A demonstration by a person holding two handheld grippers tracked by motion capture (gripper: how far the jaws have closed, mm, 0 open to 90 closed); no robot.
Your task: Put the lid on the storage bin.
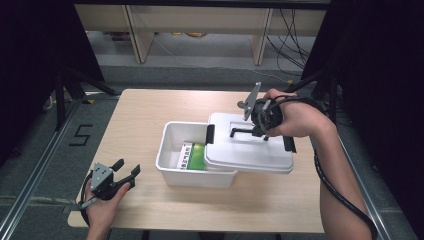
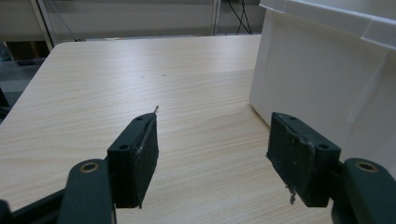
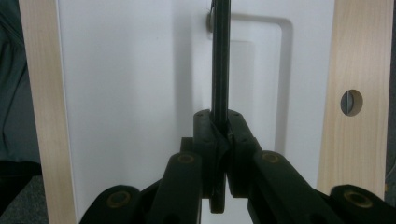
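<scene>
The right gripper (image 1: 257,127) pinches the black handle (image 3: 220,70) of the white lid (image 1: 250,147), its jaws closed on it. The lid lies askew over the right part of the white box (image 1: 172,165), which holds a green packet (image 1: 192,156). The left gripper (image 1: 125,172) rests spread and empty on the table (image 1: 140,115), near the box.

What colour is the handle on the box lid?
Black. The lid handle stands out against the white lid best in the high view.

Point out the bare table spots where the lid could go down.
Free: the table left of and beyond the bin, and the near edge between left gripper and bin. Crowded: right side, under lid and right gripper.
</scene>
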